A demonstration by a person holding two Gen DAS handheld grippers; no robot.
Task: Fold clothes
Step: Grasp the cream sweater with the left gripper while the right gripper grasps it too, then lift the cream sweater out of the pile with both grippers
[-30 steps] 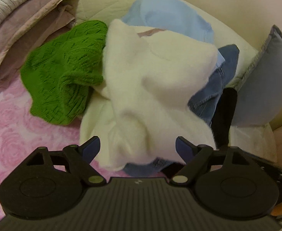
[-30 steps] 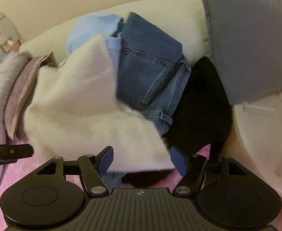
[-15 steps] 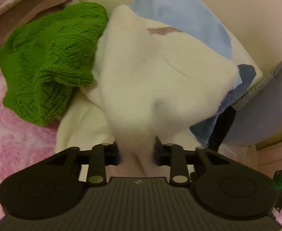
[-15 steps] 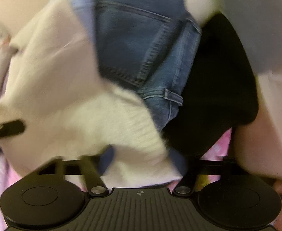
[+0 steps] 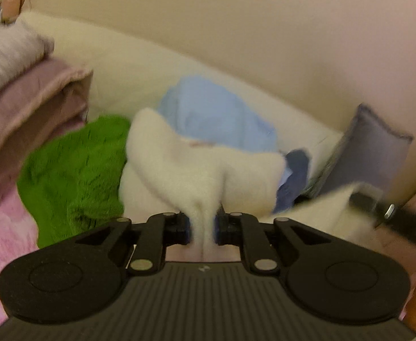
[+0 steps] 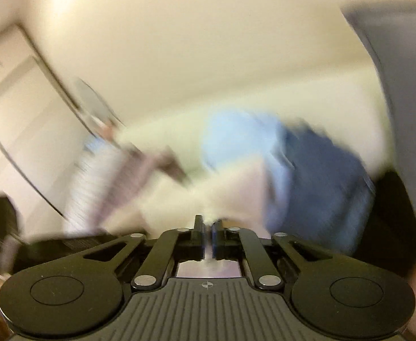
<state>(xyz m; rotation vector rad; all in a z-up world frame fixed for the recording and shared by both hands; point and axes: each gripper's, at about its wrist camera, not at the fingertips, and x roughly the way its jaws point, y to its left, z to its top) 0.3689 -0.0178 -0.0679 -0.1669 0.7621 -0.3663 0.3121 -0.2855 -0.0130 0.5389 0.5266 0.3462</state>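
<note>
Slippage is the risk: left gripper and right gripper each pinch only a thin edge of the cream sweater, lifted above the clothes pile on the bed.

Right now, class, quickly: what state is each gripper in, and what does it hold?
Left gripper: closed on the fluffy cream-white sweater, jaws just closing.
Right gripper: closed on the same sweater's edge; view blurred.
</note>
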